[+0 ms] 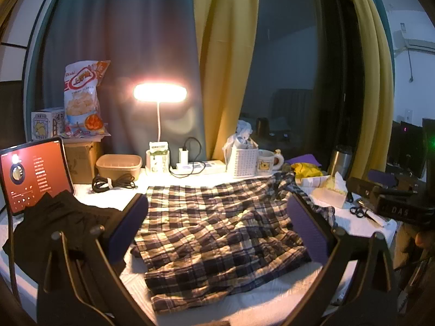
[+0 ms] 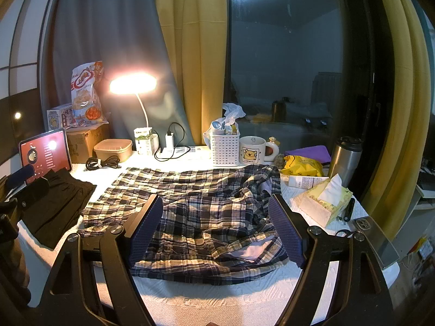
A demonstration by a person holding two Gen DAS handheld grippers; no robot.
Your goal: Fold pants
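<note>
Two hand-held grippers are hovering over one plaid pair of pants (image 1: 217,228), which is lying spread across the white-covered surface (image 1: 244,301).

Left wrist view: the left hand-held gripper (image 1: 217,222) is standing wide open, blue pads flanking the cloth and gripping nothing. It is sitting above the near-left part of the pants, apparently lined up to take an edge. The pants are lying rumpled, not flat, waist end bunched toward the far right by the mug (image 1: 267,161). A black garment (image 1: 57,222) is lying apart at the left, in front of the tablet (image 1: 32,174), probably set aside so the middle stays free. The desk lamp (image 1: 159,92) is throwing light straight onto the cloth.

Right wrist view: the right hand-held gripper (image 2: 216,225) is likewise spread wide and empty, framing the crumpled right side of the pants (image 2: 206,217), where a pale inner lining is showing. The tissue box (image 2: 323,203) and phone (image 2: 378,241) are sitting just beside the cloth, crowding that edge. Folding looks not yet begun; smoothing likely comes first.
</note>
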